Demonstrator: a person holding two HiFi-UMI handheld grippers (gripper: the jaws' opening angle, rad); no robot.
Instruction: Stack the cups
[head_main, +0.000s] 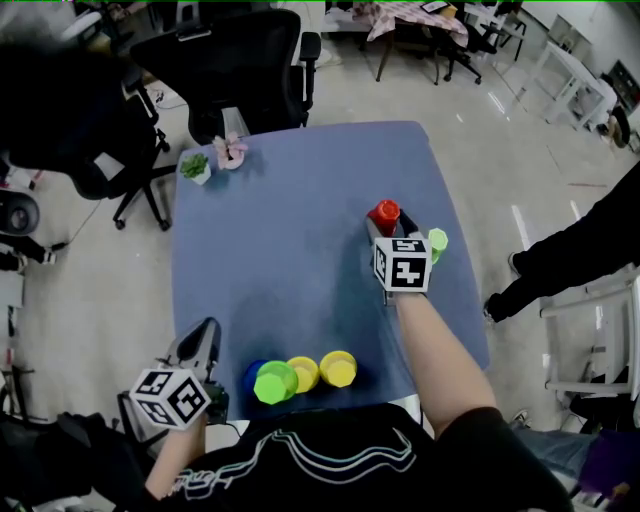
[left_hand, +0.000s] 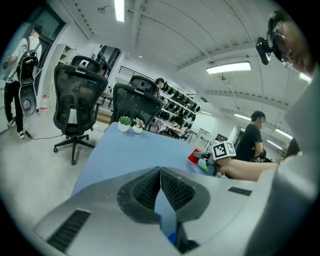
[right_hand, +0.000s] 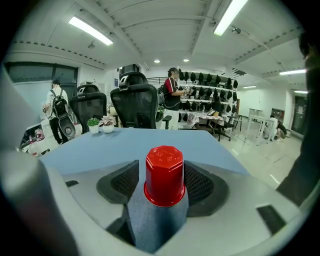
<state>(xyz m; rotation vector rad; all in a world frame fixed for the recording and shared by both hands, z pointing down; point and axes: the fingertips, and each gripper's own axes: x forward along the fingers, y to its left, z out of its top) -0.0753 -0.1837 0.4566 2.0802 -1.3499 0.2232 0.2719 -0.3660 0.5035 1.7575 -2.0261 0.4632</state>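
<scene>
A red cup stands upside down between the pads of my right gripper, which is shut on it. In the head view this red cup sits at the tips of the right gripper on the right side of the blue table. A light green cup lies just right of that gripper. Along the front edge are a blue cup, a green cup and two yellow cups. My left gripper hovers off the front left corner, shut and empty, its tips touching.
Two small potted plants stand at the table's far left corner. Black office chairs are behind the table. A person stands close to the table's right edge.
</scene>
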